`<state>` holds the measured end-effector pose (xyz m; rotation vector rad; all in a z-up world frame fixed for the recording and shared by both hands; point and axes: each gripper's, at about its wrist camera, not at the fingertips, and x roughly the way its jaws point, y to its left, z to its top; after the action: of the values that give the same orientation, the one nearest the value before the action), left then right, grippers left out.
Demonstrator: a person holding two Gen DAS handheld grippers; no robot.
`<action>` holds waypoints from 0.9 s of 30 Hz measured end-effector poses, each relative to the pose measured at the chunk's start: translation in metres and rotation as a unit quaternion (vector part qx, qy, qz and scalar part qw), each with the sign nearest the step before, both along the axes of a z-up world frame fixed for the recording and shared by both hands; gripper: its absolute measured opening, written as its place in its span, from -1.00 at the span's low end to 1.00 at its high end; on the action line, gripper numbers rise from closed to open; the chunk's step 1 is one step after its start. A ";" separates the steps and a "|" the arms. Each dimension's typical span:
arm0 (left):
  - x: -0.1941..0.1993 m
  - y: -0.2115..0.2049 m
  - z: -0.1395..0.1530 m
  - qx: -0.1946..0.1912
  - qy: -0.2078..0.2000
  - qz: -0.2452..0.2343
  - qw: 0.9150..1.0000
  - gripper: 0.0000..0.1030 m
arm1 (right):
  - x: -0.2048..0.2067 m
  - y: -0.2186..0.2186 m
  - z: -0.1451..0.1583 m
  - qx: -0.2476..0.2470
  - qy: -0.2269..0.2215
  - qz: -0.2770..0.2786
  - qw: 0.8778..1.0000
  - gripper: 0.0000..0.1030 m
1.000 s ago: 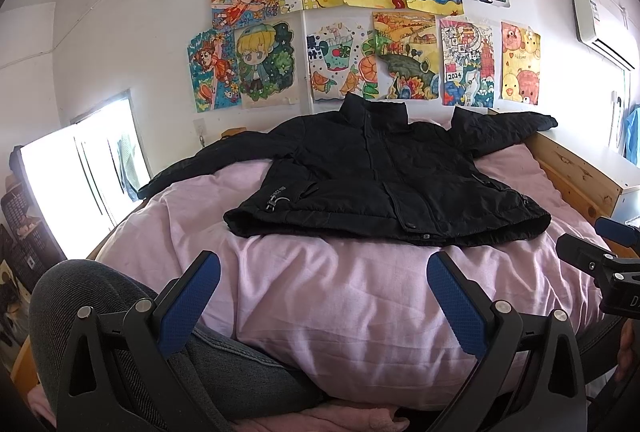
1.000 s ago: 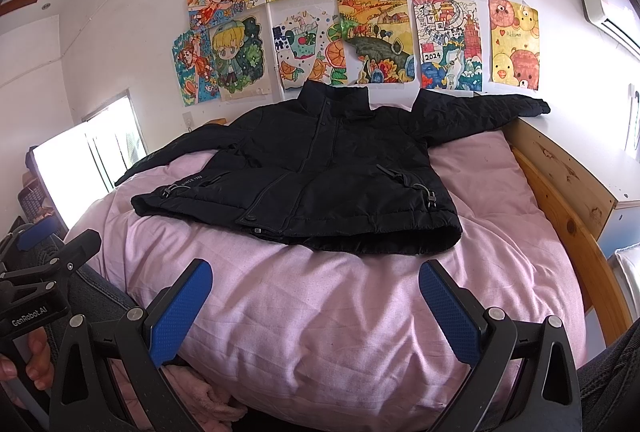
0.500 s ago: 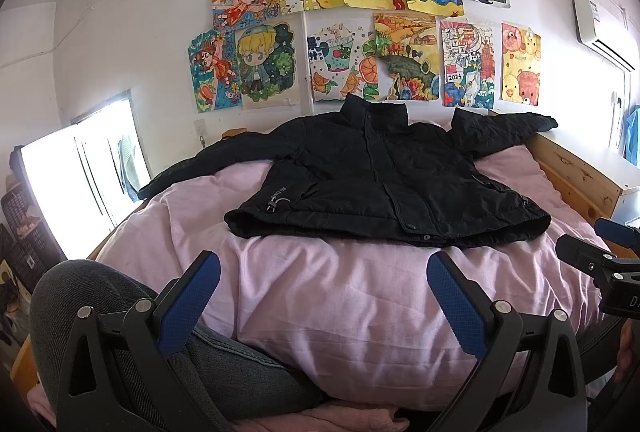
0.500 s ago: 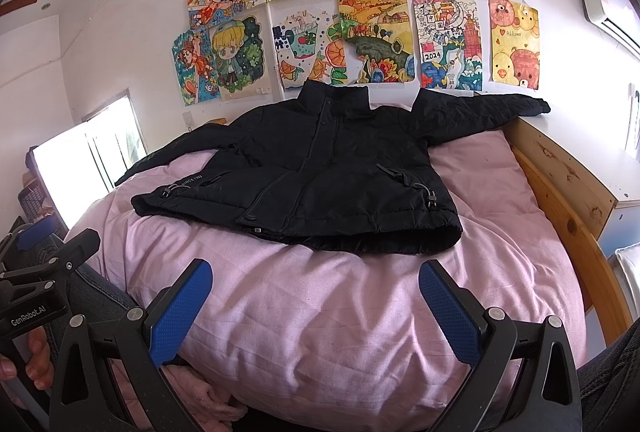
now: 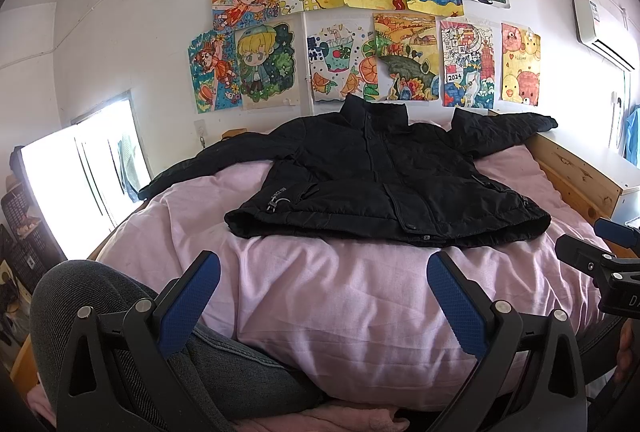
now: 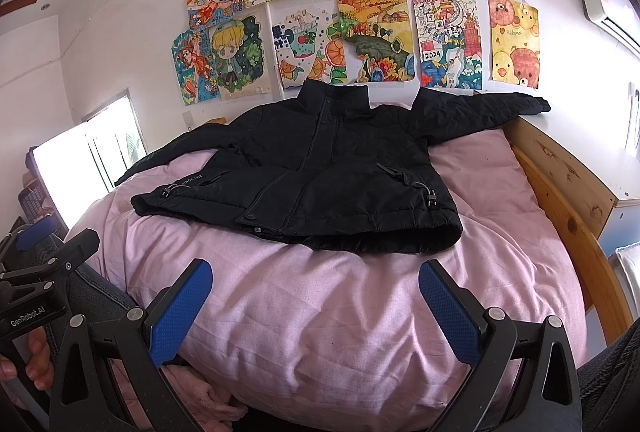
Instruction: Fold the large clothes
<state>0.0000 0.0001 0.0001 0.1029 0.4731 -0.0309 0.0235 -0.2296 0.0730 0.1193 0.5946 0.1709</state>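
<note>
A black padded jacket (image 5: pixel 384 184) (image 6: pixel 320 172) lies front up and spread flat on a pink duvet (image 5: pixel 328 292) (image 6: pixel 320 312), collar toward the wall, both sleeves stretched out sideways. Its right sleeve end (image 6: pixel 520 104) rests on the wooden bed frame. My left gripper (image 5: pixel 324 272) hangs open over the near end of the duvet, short of the jacket's hem, holding nothing. My right gripper (image 6: pixel 316 280) is open too, at the same distance from the hem. Each gripper shows at the edge of the other's view.
A wooden bed frame (image 6: pixel 568 208) runs along the right side, with a white ledge (image 5: pixel 600 168) beyond it. A bright window (image 5: pixel 76 184) is at the left. The person's knee in grey jeans (image 5: pixel 100 304) is at lower left. Children's drawings (image 5: pixel 360 32) cover the wall.
</note>
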 end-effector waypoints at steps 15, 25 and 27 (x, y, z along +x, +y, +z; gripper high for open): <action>0.000 0.000 0.000 0.000 -0.001 0.000 1.000 0.97 | -0.001 -0.001 0.002 0.001 0.000 0.000 1.000 1.00; 0.009 -0.006 0.022 0.012 0.016 0.006 1.000 0.97 | -0.001 -0.009 0.005 0.015 0.005 -0.009 1.000 1.00; 0.010 -0.007 0.025 0.022 0.014 0.004 1.000 0.97 | 0.000 -0.014 0.008 0.025 0.005 -0.014 1.000 1.00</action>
<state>0.0098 -0.0067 0.0253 0.1446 0.5029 -0.0139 0.0239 -0.2439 0.0810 0.1770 0.5978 0.1577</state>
